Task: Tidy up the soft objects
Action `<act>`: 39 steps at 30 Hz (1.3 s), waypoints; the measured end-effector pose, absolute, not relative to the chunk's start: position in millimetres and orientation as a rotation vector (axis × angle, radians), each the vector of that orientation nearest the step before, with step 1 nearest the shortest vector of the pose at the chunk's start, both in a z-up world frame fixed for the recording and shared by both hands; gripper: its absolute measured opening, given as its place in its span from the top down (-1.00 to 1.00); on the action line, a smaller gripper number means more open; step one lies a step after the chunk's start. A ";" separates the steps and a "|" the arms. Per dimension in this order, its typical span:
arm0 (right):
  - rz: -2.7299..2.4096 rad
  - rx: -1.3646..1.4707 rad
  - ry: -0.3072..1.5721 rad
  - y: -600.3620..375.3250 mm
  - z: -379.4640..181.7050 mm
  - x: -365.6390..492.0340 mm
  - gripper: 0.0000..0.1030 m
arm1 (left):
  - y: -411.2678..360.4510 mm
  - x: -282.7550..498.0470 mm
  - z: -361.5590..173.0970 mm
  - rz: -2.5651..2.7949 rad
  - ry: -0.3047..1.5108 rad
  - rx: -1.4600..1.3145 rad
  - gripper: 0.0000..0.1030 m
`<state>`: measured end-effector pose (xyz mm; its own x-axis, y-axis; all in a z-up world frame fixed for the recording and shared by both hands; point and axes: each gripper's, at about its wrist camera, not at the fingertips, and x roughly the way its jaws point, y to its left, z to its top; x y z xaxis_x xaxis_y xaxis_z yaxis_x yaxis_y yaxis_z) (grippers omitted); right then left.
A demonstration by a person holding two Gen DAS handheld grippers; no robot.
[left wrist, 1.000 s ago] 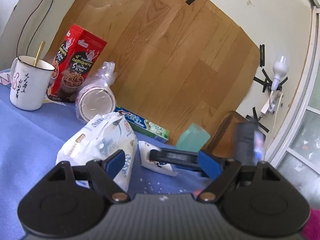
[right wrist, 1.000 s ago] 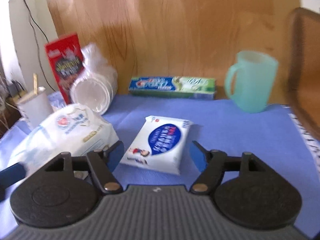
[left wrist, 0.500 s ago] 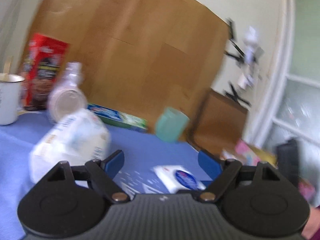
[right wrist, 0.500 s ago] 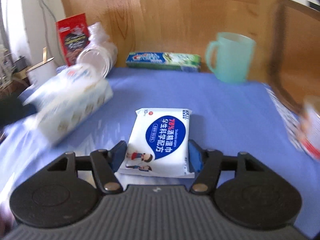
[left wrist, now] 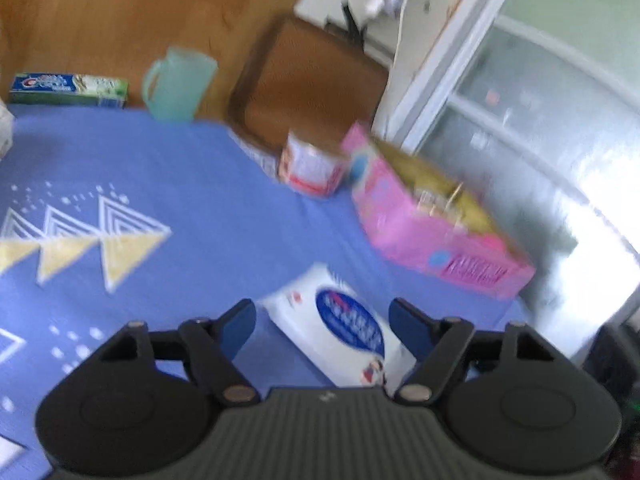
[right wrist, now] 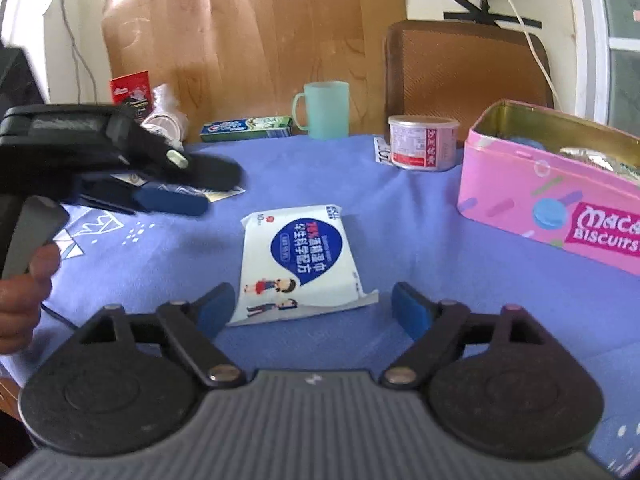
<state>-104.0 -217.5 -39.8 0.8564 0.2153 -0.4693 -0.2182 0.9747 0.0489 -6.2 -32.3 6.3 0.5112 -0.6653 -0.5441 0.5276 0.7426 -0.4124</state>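
Observation:
A small white wet-wipe pack with a blue label lies flat on the blue cloth. My right gripper is open, its blue pads on either side of the pack's near end, not touching. The pack also shows in the left wrist view, lying askew between the blue pads of my open left gripper. The left gripper shows in the right wrist view, above the cloth to the left of the pack. The big white tissue pack is out of view.
An open pink biscuit tin stands at the right, a small round can behind it. A green mug, toothpaste box, red box and bagged cups line the back. A brown chair back stands beyond.
The left gripper swung right, from the big tissue pack to the small wipe pack. The right gripper closed in on the wipe pack, then drew back a little and opened wider.

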 end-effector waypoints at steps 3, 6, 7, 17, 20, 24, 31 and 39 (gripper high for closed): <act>0.267 -0.036 0.474 -217.6 -41.9 -94.8 -0.55 | -48.6 -3.7 -0.2 -0.634 0.774 -0.178 -0.47; 0.299 -0.082 0.460 -209.3 -45.8 -91.4 -0.32 | -57.3 -1.6 0.4 -0.649 0.801 -0.207 -0.11; 0.307 -0.064 0.460 -208.5 -45.0 -90.4 -0.33 | -59.5 -2.2 2.1 -0.652 0.811 -0.212 -0.12; 0.102 -0.038 0.202 -259.2 -4.7 -101.8 -0.33 | -155.5 3.5 72.3 -0.830 0.619 -0.086 -0.11; 0.014 -0.035 0.154 -292.3 15.8 -87.2 -0.35 | -201.2 10.0 90.9 -0.872 0.561 -0.045 -0.25; -0.109 -0.001 0.171 -337.6 34.0 -33.7 -0.66 | -243.1 23.1 103.0 -0.770 0.492 0.005 -0.62; -0.206 0.154 0.175 -380.5 28.8 -52.9 -0.22 | -225.9 10.8 88.7 -0.707 0.507 0.038 -0.87; -0.216 0.316 0.099 -378.1 14.9 -134.4 -0.10 | -220.2 -22.6 85.4 -0.648 0.519 0.081 -0.99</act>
